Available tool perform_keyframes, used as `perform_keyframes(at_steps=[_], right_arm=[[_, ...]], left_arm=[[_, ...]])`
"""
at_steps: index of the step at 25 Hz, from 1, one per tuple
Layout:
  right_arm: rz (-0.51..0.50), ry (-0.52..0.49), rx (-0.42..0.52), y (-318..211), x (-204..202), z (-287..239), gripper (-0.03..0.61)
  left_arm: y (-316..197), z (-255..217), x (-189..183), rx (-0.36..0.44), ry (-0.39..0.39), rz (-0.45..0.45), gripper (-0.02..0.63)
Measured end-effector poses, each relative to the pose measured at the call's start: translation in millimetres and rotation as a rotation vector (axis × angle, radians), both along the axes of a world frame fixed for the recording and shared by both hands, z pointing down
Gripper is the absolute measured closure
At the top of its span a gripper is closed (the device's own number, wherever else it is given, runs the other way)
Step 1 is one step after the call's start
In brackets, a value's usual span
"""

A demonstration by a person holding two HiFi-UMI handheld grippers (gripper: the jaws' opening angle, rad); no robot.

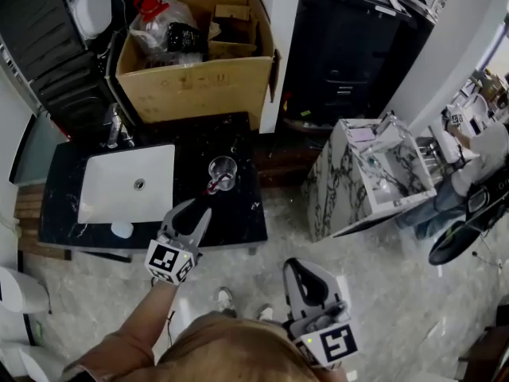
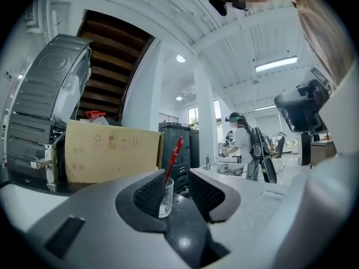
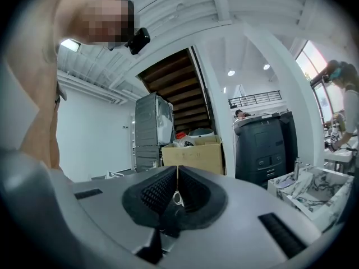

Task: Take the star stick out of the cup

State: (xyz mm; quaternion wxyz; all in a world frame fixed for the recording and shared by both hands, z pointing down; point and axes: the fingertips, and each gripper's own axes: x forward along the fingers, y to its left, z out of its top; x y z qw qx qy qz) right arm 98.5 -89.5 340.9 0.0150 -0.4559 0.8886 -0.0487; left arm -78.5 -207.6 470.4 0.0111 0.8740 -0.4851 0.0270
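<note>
A clear glass cup (image 1: 223, 171) stands on the black counter (image 1: 238, 217), to the right of the sink. A red star stick (image 1: 214, 186) leans in it, and in the left gripper view the stick (image 2: 173, 157) rises out of the cup (image 2: 166, 197). My left gripper (image 1: 202, 211) is open, level and aimed at the cup, its tips a little short of the glass with nothing between them. My right gripper (image 1: 295, 270) hangs back near my body, over the floor. Its jaws (image 3: 177, 182) are shut and empty.
A white sink basin (image 1: 127, 183) with a faucet (image 1: 116, 127) fills the counter's left. A cardboard box (image 1: 195, 82) of clutter stands behind the counter. A marble-patterned sink unit (image 1: 370, 177) lies tilted on the floor at right, with a person (image 1: 477, 161) beside it.
</note>
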Motion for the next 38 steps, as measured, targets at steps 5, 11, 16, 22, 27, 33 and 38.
perform_keyframes(at_steps=[5,11,16,22,27,33,38], right_arm=[[0.025,0.007,-0.004,0.7,2.9,0.3,0.575],[0.062,0.017,-0.006,0.3,9.1,-0.9,0.575],[0.085,0.02,-0.014,0.8,11.6,1.1,0.575],[0.112,0.014,-0.018,1.1,15.9,1.6,0.575],[0.124,0.012,-0.024,0.5,16.6,2.7,0.575],[0.136,0.016,-0.032,0.6,15.0,5.4,0.575],[0.137,0.016,-0.028,-0.3,12.5,4.4,0.575]], left_arm=[[-13.2,8.3,4.3,-0.004,-0.018,0.019,0.486],[-31.1,16.5,7.1,-0.013,-0.034,0.033,0.479],[-42.5,24.1,10.9,-0.02,-0.055,0.048,0.471],[-52.3,31.0,10.7,-0.002,-0.086,0.041,0.466],[-59.4,33.9,11.2,0.003,-0.097,0.048,0.468],[-65.5,36.1,16.8,0.013,-0.119,0.066,0.468],[-71.5,38.8,20.5,0.019,-0.135,0.078,0.468]])
